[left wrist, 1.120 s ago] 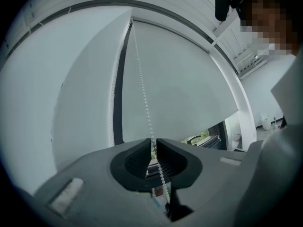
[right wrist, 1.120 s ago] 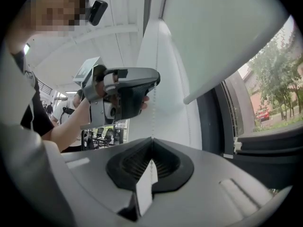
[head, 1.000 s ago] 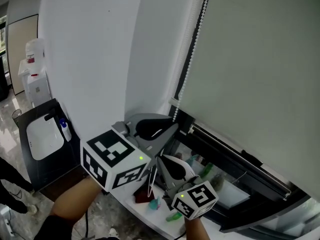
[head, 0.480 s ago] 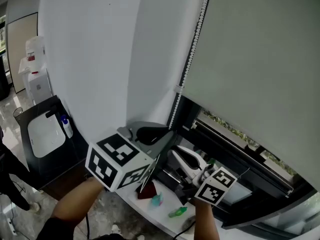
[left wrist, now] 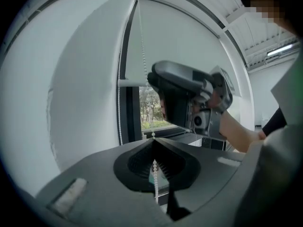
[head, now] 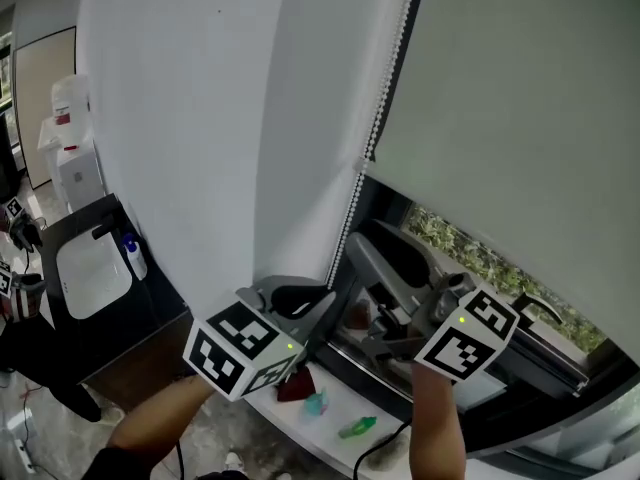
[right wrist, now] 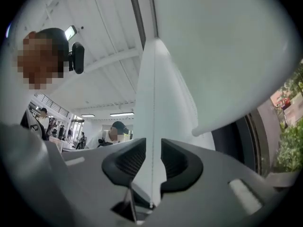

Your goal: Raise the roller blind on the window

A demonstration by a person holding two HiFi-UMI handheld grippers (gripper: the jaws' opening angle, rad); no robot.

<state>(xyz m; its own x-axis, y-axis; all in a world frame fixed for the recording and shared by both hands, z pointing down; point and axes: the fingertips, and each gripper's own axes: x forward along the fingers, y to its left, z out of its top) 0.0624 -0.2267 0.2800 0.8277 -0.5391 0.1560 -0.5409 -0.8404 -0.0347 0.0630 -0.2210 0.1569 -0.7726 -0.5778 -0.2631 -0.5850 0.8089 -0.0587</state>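
Both grippers work the white bead chain: left gripper clamped shut on it, right gripper just above, jaws opening, chain loose between them. Roller blind, smooth pale fabric, hangs right of chain.

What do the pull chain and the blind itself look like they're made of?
The bead chain: small round white beads strung in a line, slightly glossy; probably plastic, though coated metal can't be ruled out. The roller blind: a flat, pale grey, matte, opaque sheet with no sheen; likely coated fabric.
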